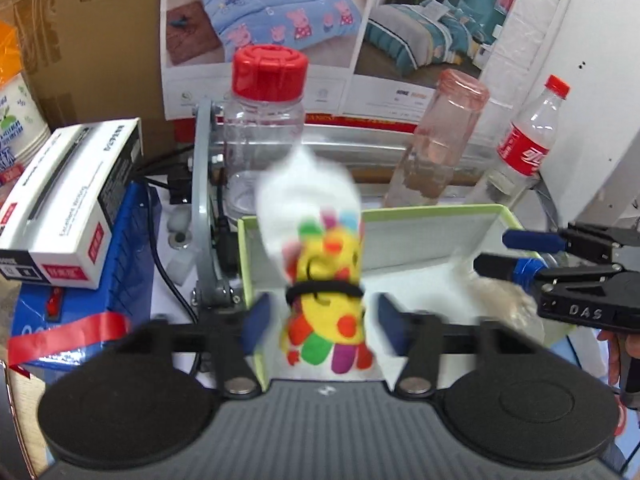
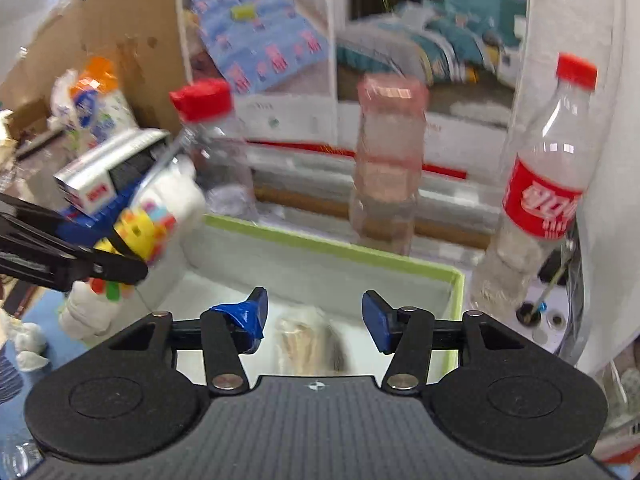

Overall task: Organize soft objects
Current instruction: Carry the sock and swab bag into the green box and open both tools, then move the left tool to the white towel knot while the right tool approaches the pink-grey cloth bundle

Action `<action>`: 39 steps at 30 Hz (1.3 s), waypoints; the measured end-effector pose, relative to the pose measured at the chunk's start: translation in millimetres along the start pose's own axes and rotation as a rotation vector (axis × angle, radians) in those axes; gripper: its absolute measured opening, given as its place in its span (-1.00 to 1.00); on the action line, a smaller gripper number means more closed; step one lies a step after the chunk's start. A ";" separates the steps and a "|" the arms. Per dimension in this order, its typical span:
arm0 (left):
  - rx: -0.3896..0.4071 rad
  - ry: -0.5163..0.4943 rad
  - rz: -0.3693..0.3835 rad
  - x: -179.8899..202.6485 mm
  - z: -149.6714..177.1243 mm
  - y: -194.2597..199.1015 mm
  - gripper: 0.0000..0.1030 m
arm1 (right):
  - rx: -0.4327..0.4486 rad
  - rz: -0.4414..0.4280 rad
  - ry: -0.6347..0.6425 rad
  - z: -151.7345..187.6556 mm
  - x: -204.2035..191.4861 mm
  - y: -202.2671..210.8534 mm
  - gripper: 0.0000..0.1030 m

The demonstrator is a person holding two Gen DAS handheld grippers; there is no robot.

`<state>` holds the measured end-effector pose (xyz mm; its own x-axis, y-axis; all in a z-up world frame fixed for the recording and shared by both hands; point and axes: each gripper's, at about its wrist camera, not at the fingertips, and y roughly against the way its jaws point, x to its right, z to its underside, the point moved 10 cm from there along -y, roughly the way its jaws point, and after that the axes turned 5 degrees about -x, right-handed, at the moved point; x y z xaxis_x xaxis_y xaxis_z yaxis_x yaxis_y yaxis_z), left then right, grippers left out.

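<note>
Sock bundle (image 1: pixel 320 264), white with a yellow patch of bright dots and a black band round its middle, stood between the fingers of the left gripper (image 1: pixel 320 320). Both blue pads sat apart from the cloth, so the claw was spread and clamped on nothing. The bundle was at the left wall of the green-rimmed box (image 1: pixel 440 210), blurred, so whether it rested on anything I cannot tell. Inside the box lay a pale crumpled soft thing (image 2: pixel 308 340), too smeared to name. Over the box the right gripper (image 2: pixel 314 320) hung with its fingers wide apart and empty. Behind the box stood a red-capped jar (image 1: pixel 266 128), a pink-tinted bottle (image 1: pixel 436 140) and a cola bottle (image 1: pixel 524 140). Left of the box lay a white carton (image 1: pixel 68 196).
</note>
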<state>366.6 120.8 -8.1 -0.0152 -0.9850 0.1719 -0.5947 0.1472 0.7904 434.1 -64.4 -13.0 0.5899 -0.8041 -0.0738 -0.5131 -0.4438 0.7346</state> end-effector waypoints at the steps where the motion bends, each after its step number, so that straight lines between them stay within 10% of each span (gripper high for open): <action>1: 0.009 -0.003 -0.009 -0.9 -0.7 0.0 0.27 | 0.001 0.014 -0.002 0.1 2.3 -2.6 -0.22; 13: 0.067 0.029 -0.055 -28.7 29.0 59.4 0.27 | 0.126 0.032 -0.052 24.7 3.0 67.5 -0.07; 30: 0.008 0.207 -0.251 -117.5 184.3 110.6 0.34 | 0.195 0.057 -0.208 194.6 -27.0 150.7 0.03; 39: -0.005 0.309 -0.251 -137.8 203.5 96.8 0.34 | 0.164 0.155 -0.329 255.9 0.4 167.4 0.06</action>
<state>147.6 252.4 -75.0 0.3729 -0.9171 0.1413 -0.5449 -0.0932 0.8333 188.9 -240.2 -62.6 0.2795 -0.9386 -0.2023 -0.6887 -0.3428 0.6389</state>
